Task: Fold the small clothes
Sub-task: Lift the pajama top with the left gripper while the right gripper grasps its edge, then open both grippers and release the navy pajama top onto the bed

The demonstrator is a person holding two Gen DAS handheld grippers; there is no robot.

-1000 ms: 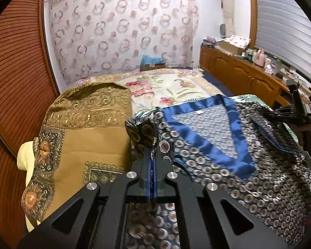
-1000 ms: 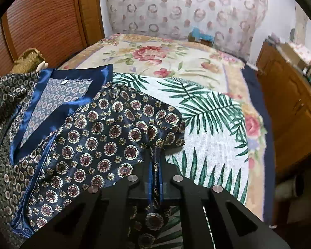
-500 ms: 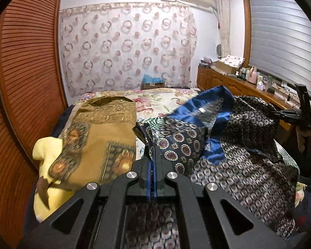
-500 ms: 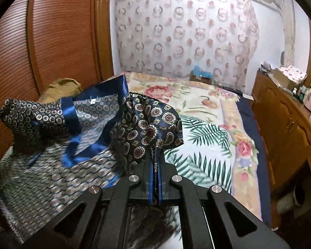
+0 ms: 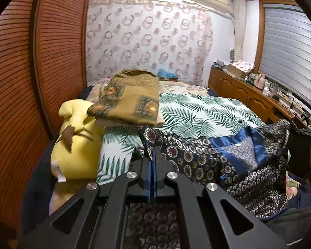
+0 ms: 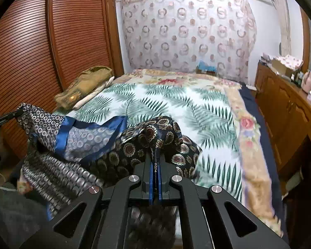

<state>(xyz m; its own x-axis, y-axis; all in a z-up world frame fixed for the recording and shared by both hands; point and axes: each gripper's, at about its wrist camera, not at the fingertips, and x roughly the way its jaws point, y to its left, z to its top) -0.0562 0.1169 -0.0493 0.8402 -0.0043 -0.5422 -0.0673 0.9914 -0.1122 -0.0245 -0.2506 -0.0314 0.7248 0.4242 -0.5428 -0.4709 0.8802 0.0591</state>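
Left gripper (image 5: 151, 155) clamped tight on a fold of the patterned shirt (image 5: 196, 157), dark cloth with round medallions and a blue satin band. Right gripper (image 6: 155, 161) likewise closed hard on another bunch of the same shirt (image 6: 118, 145). Shirt strung between the two, lifted at the pinched parts, sagging over the near edge of the bed (image 6: 176, 103) (palm-leaf cover, flowered border). Folded brown-gold cloth (image 5: 130, 99) lying farther back on the left side of the bed, resting partly on a yellow plush toy (image 5: 78, 143). Slatted wooden doors (image 5: 20, 83) along the left, ringed curtain (image 6: 186, 31) at the far wall, wooden cabinet (image 6: 284, 108) on the right, cluttered on top.
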